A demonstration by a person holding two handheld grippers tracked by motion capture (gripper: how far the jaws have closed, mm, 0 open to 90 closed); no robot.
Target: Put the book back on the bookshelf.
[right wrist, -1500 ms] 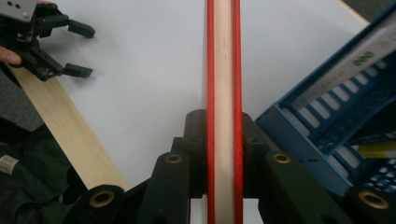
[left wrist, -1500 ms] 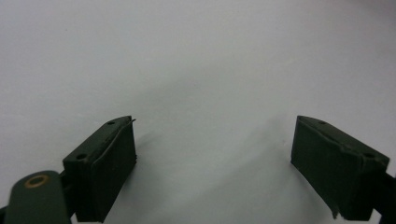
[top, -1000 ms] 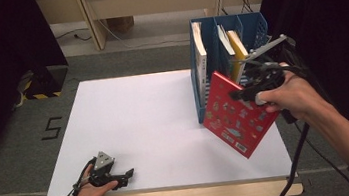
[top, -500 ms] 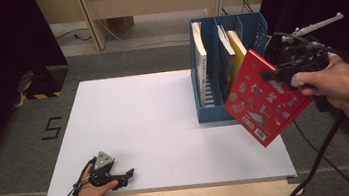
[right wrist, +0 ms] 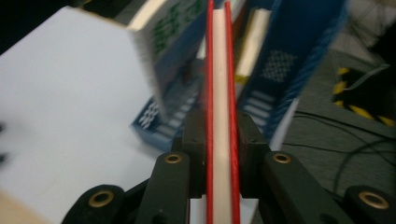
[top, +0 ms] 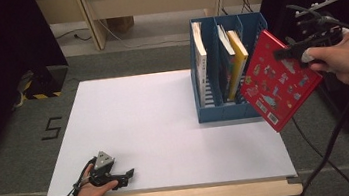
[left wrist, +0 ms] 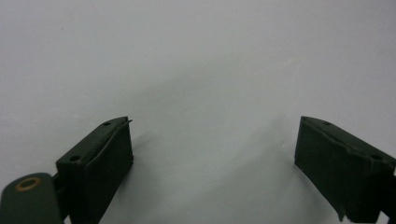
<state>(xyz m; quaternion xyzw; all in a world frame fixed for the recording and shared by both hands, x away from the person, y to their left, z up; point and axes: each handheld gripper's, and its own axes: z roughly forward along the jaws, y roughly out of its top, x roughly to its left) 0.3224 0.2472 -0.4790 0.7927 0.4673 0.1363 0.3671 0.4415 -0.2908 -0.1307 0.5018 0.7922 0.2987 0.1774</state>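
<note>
High view: the right gripper [top: 292, 54] pinches a thin red hardcover book [top: 276, 83], tilted in the air past the right edge of the white table [top: 154, 115], just beside the blue slotted file rack [top: 224, 112] holding upright books. Wide bare tabletop lies left of the rack. At the near edge, the left gripper [top: 124, 176] rests with jaws spread, nothing between them.
</note>
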